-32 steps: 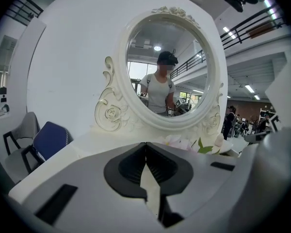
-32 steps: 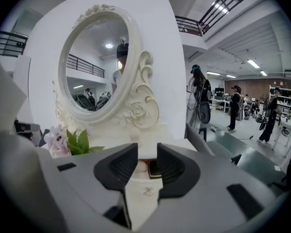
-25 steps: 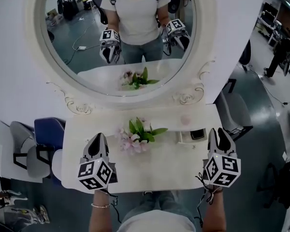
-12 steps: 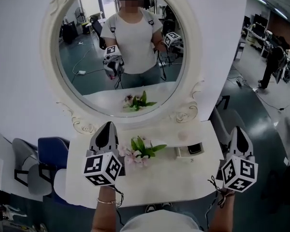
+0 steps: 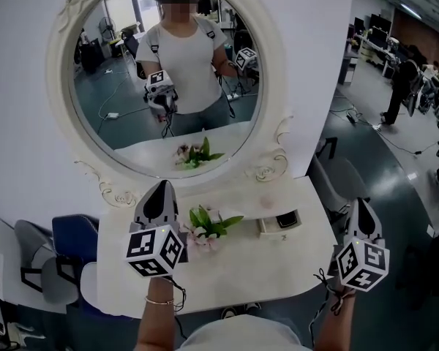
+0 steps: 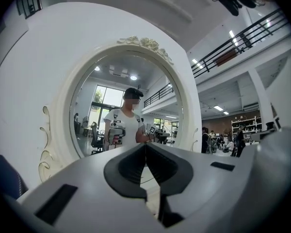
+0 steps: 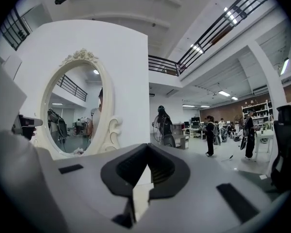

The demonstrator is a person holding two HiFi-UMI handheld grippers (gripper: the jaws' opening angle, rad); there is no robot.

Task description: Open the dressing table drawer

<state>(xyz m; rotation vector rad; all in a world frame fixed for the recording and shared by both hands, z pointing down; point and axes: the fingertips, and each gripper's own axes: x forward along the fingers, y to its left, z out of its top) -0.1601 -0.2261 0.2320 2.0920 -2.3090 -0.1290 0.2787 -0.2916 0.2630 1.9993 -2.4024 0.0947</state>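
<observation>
Two grippers held up level in front of the dressing table point(image 5: 241, 269), neither touching anything. We note the left gripper point(image 5: 162, 190) showing over the table's left part, just left of the pink flowers point(image 5: 205, 227); its fingers are pressed together at the tips, with nothing between them. The right gripper point(image 5: 361, 208) shows just past the table's right edge, fingers likewise together and empty. The small drawer point(image 5: 279, 222) sits on the far right of the tabletop, right of the flowers and under the lower right of the round mirror point(image 5: 168, 72); it looks pulled out, a dark patch showing inside. Both grippers stay well apart from it. A blue chair point(image 5: 74, 238) stands left of the table.
</observation>
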